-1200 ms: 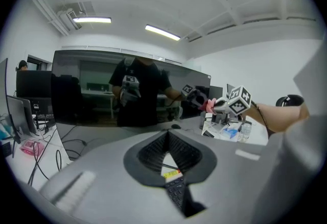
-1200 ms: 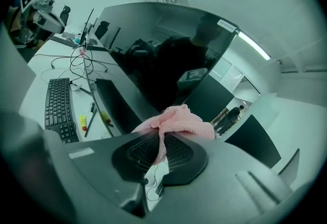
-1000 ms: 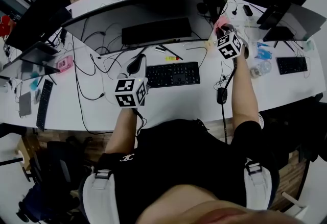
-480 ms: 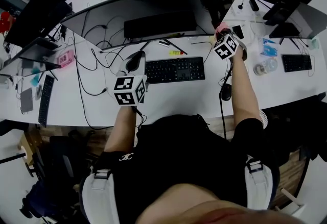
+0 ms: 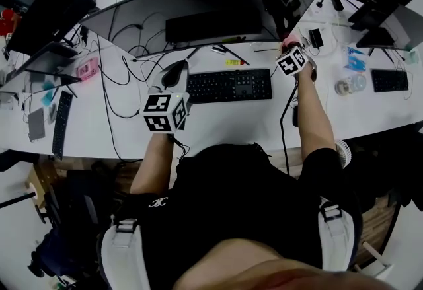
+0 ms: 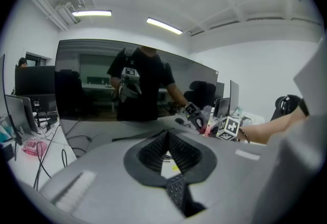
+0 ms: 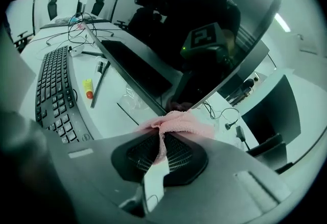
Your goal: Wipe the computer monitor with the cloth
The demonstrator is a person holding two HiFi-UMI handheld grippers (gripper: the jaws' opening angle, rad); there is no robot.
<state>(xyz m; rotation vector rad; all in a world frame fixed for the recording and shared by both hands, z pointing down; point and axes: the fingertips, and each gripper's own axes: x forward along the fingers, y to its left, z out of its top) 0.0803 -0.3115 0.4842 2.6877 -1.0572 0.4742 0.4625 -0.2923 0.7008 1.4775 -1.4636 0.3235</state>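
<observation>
while its jaws pinch a crumpled pink cloth [image 7: 176, 122], the right gripper [image 7: 162, 141] holds it just beside the wide curved black monitor's [image 7: 204, 65] lower right corner. the left gripper [image 6: 167, 139], jaws pressed together, is empty. wiping looks barely begun, with most of the screen left.

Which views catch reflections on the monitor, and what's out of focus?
Left gripper view: the monitor mirrors the room; the near jaws blur. Right gripper view: monitor reflective again, cloth fairly sharp, fisheye with dark corners. Head view: even light, sharp.
</observation>
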